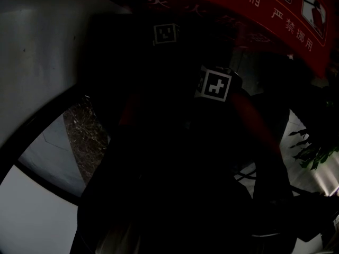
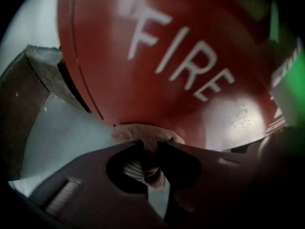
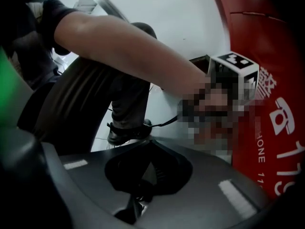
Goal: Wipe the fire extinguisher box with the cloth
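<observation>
The red fire extinguisher box (image 2: 167, 56) with white "FIRE" lettering fills the left gripper view. My left gripper (image 2: 151, 144) is shut on a pinkish cloth (image 2: 145, 133), and the cloth's bunched end presses against the box's lower face. In the dark head view the box (image 1: 254, 4) runs along the top, with the left gripper's marker cube (image 1: 166, 34) just under it and the right gripper's cube (image 1: 214, 84) lower. My right gripper (image 3: 150, 144) is shut with nothing between its jaws. It looks at the left arm (image 3: 124, 42) and the box's side (image 3: 281, 128).
A pale wall (image 2: 62, 142) and a dark frame (image 2: 24, 109) lie left of the box. A person's leg and shoe (image 3: 126, 130) stand on light floor with a thin cable beside them. A green plant (image 1: 312, 152) is at the right.
</observation>
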Tool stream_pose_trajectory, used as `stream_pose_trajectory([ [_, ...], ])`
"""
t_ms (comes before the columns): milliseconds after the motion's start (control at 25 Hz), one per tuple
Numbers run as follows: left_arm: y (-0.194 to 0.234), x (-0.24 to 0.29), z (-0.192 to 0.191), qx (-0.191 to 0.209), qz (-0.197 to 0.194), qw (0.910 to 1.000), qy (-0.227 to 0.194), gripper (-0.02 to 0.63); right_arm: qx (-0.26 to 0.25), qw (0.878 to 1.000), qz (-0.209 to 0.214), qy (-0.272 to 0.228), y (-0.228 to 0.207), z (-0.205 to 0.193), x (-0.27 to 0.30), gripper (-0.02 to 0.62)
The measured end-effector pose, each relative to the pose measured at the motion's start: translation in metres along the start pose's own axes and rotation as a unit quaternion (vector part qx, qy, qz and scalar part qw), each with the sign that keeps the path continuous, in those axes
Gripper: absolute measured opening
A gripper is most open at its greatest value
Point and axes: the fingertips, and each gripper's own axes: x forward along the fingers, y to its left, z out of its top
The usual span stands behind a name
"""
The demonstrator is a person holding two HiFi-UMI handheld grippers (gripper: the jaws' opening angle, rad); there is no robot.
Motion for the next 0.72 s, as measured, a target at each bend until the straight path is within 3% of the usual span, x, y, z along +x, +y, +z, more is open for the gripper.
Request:
stream_pose_trajectory([
  [400,-0.024,-0.039,0.013,0.029,-0.012,0.9995,0.007,0.049,0.000,1.000,0.007,-0.013,-0.010,0.009,-0.006,-0.002],
  [720,-0.066,-0.109,0.025,-0.021,-0.061,0.9960,-0.062,0.049,-0.007,1.000,0.011,-0.020,-0.020,0.007,-0.010,-0.002],
])
